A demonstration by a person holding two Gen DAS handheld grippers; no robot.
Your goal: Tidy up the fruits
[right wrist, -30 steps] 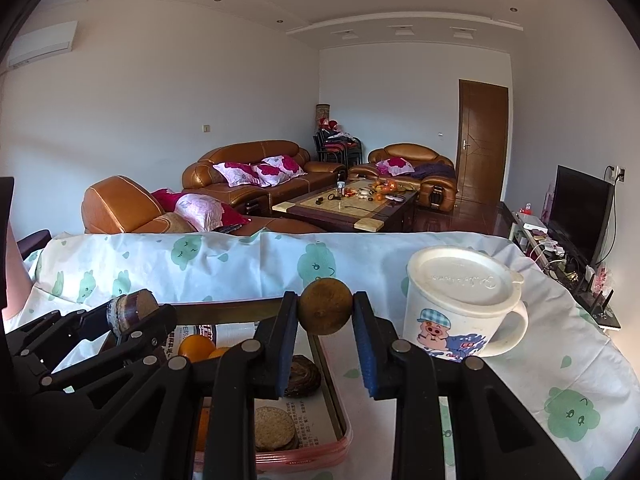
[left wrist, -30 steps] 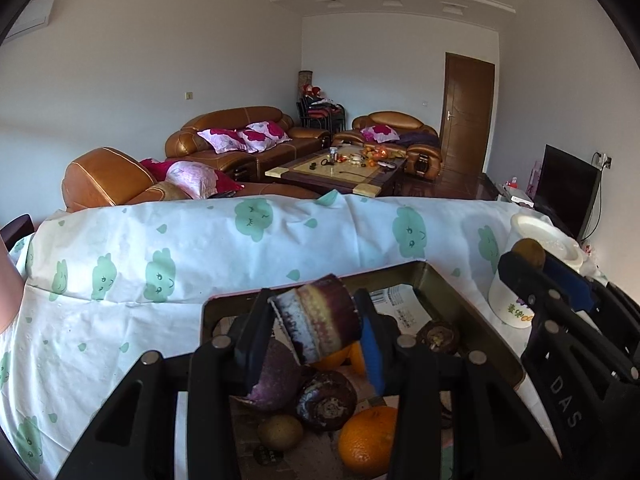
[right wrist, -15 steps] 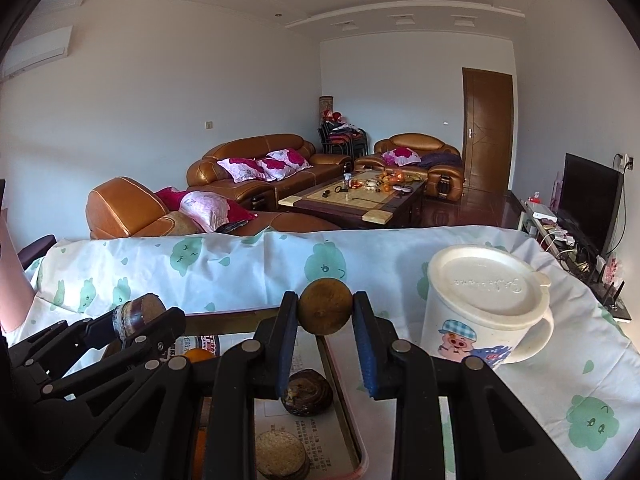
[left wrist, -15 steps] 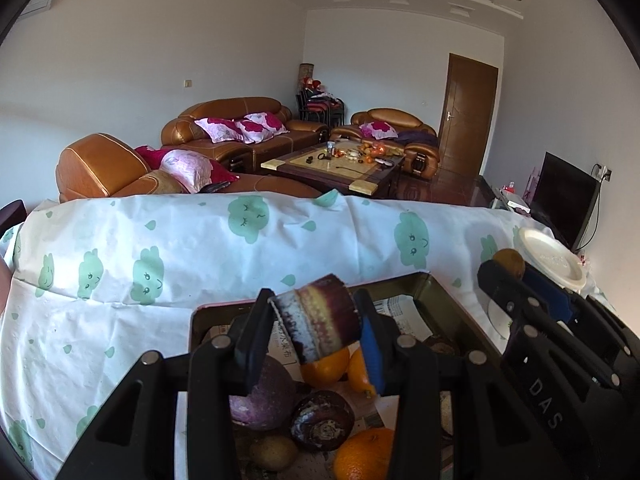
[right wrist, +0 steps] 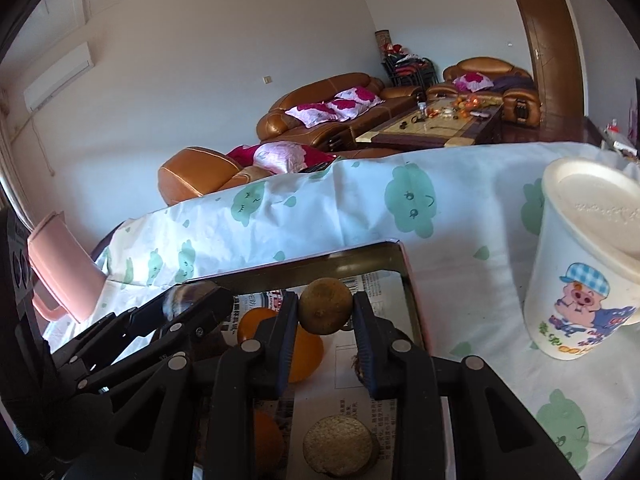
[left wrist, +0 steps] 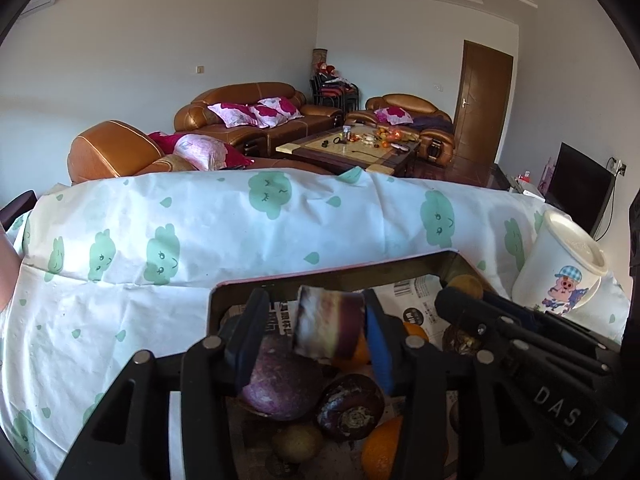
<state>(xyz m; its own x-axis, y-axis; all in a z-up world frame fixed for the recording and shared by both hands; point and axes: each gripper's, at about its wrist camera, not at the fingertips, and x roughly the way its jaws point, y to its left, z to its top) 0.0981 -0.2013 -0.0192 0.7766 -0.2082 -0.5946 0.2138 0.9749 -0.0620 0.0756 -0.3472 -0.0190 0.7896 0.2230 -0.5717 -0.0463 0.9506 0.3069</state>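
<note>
This is a home living room: brown leather sofas (left wrist: pixel 244 108) with floral cushions (left wrist: pixel 256 114) surround a cluttered coffee table (left wrist: pixel 352 148), a television (left wrist: pixel 580 184) stands by a wooden door (left wrist: pixel 484 92), and an air conditioner (right wrist: pixel 58 78) hangs on the wall.

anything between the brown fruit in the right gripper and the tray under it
Nothing visible blocks it. The right gripper holds the brown fruit above the tray, with an orange and newspaper directly below.
</note>
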